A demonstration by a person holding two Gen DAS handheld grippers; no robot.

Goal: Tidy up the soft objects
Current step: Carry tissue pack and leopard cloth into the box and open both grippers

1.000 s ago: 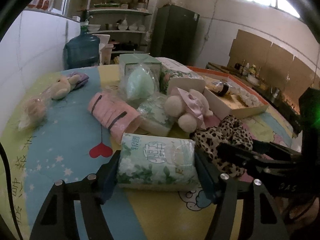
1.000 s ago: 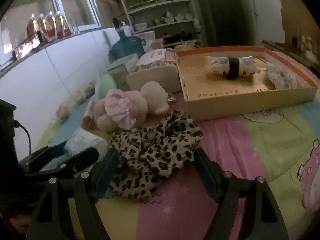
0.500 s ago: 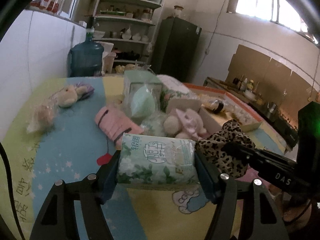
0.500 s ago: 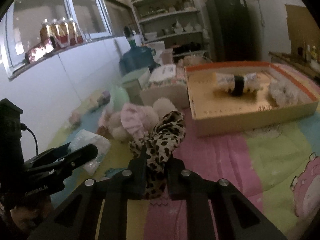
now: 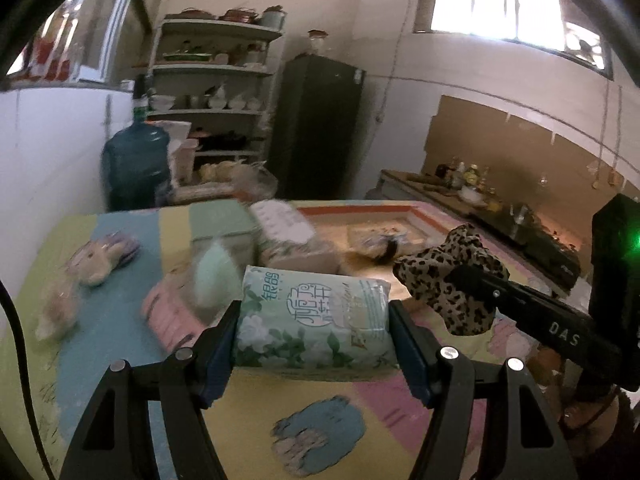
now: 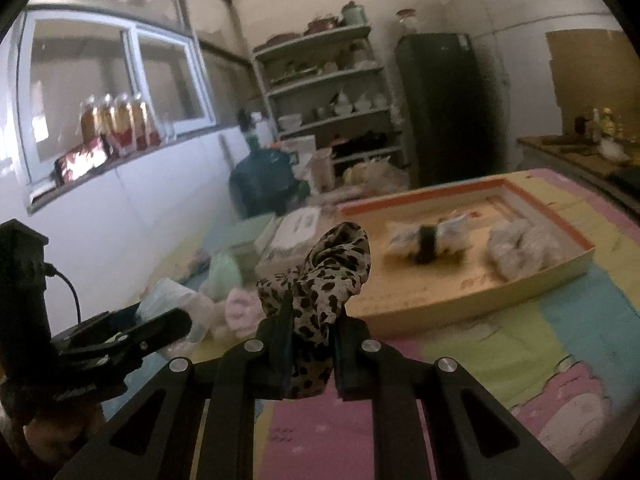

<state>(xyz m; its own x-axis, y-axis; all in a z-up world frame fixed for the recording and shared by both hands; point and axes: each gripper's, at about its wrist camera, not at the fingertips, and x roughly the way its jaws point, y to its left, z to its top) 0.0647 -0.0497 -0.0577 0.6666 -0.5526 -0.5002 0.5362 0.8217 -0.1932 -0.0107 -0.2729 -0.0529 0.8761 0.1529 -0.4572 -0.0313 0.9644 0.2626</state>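
Leopard-print cloth (image 6: 320,276) is clamped in the right gripper (image 6: 310,354); the left gripper (image 5: 314,330) clamps a tissue pack (image 5: 312,320); ahead, a shallow box (image 6: 472,300) holds two bundles.

home kitchen | crockery shelves (image 5: 212,92) | fridge (image 5: 316,128) | water jug (image 5: 134,168)

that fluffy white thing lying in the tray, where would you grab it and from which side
Judging by the right wrist view, take the fluffy white bundle across its raised, bunched middle, coming down from above. It lies low inside the shallow tray, and the near wall blocks a sideways approach. It looks soft, so closing jaws should gather it. It is blurred, so its exact shape is unclear.
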